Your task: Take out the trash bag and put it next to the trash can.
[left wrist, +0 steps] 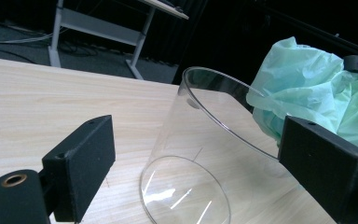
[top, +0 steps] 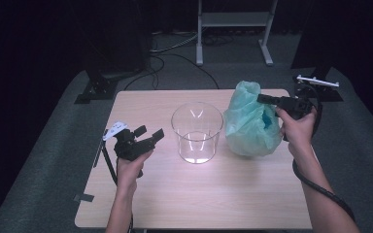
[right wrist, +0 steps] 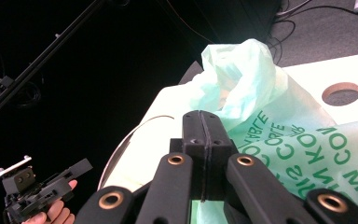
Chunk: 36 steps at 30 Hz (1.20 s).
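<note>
Bag pinched in right gripper's closed jaws.

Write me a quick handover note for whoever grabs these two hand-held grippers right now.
Left hand-held gripper: open, holding nothing, aimed at the clear container from its left.
Right hand-held gripper: jaws shut on the green plastic bag, pinching it near the top.
The clear container stands upright mid-table; the bag sits just to its right, bunched up.
Done: bag gripped.
Left, as it appears: bag not yet in or over the container. Likely steady the container with the left and bring the bag across.
</note>
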Motion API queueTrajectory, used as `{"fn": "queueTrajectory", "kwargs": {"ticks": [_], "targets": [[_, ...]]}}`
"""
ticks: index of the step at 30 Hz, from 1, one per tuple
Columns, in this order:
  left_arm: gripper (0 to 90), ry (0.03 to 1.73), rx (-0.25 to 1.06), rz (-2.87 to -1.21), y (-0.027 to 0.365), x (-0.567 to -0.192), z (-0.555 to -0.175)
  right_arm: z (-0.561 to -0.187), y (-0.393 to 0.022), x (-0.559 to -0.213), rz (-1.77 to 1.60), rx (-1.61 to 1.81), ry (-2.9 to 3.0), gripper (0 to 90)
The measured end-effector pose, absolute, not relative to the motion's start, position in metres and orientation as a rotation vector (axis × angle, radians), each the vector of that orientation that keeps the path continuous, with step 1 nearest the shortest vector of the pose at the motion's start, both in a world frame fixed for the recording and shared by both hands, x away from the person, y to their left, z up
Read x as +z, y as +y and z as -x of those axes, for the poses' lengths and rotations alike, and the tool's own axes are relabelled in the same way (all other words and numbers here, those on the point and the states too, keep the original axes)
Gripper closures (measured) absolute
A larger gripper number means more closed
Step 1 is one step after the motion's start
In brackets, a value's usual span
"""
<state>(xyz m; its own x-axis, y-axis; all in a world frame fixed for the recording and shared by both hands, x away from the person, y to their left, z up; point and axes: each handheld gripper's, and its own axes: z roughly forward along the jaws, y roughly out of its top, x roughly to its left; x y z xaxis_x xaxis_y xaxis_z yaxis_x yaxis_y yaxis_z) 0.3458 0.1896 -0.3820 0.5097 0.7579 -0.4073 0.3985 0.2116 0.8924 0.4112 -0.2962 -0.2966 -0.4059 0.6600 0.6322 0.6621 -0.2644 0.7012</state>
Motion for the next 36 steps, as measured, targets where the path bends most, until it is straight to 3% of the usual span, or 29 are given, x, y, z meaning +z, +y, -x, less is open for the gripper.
{"fn": "queueTrajectory", "kwargs": {"ticks": [36], "targets": [[9.9,1.088,0.33,-1.408,0.188,-0.382,-0.345,-0.423,-0.292,-0.337,1.764,-1.746,-1.874,90.0]]}}
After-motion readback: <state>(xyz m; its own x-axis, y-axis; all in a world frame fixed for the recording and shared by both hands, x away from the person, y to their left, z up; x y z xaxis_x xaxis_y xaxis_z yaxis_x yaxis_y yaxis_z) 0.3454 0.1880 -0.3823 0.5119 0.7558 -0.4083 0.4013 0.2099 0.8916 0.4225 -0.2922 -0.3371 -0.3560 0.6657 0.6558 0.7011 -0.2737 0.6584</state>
